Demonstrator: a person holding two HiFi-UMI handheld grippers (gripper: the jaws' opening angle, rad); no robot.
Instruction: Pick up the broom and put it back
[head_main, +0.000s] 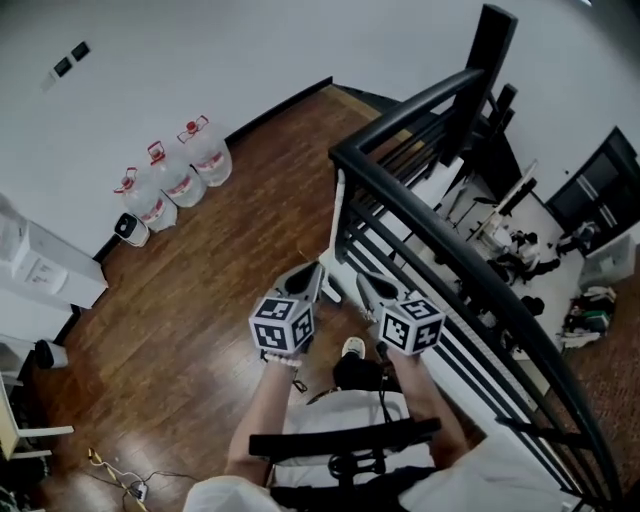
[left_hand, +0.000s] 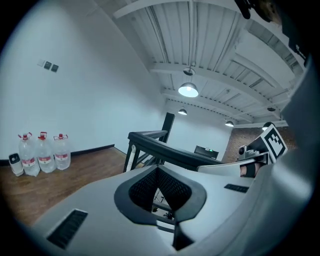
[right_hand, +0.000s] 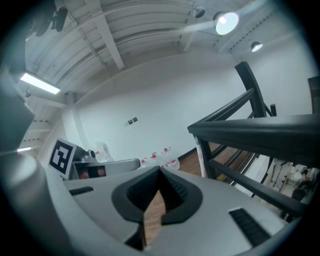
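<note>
Grippers first: I have the left gripper (head_main: 316, 270) and the right gripper (head_main: 364, 281) side by side in front of the person, marker cubes facing up at the head camera. In the left gripper view the jaws meet at their tips with nothing pinched between them. The right gripper view shows the same: tips together, only a sliver of wooden floor (head_main: 200, 300) visible through the slot behind them. Both are closed and empty.

As for the broom, the only candidate I can find is a white pole (head_main: 339, 215) standing upright against the end post of the black railing (head_main: 450, 250), just ahead of the two grippers and touched by neither. I cannot make out a broom head on it, so I cannot say for sure that it is the broom.

Three water bottles (head_main: 175, 175) with red caps stand in a row against the white wall (head_main: 200, 60), well to the left of the railing, with a small white device (head_main: 130, 228) beside them. Beyond the railing, on a lower level, I see a desk (head_main: 510, 240) crowded with equipment.
</note>
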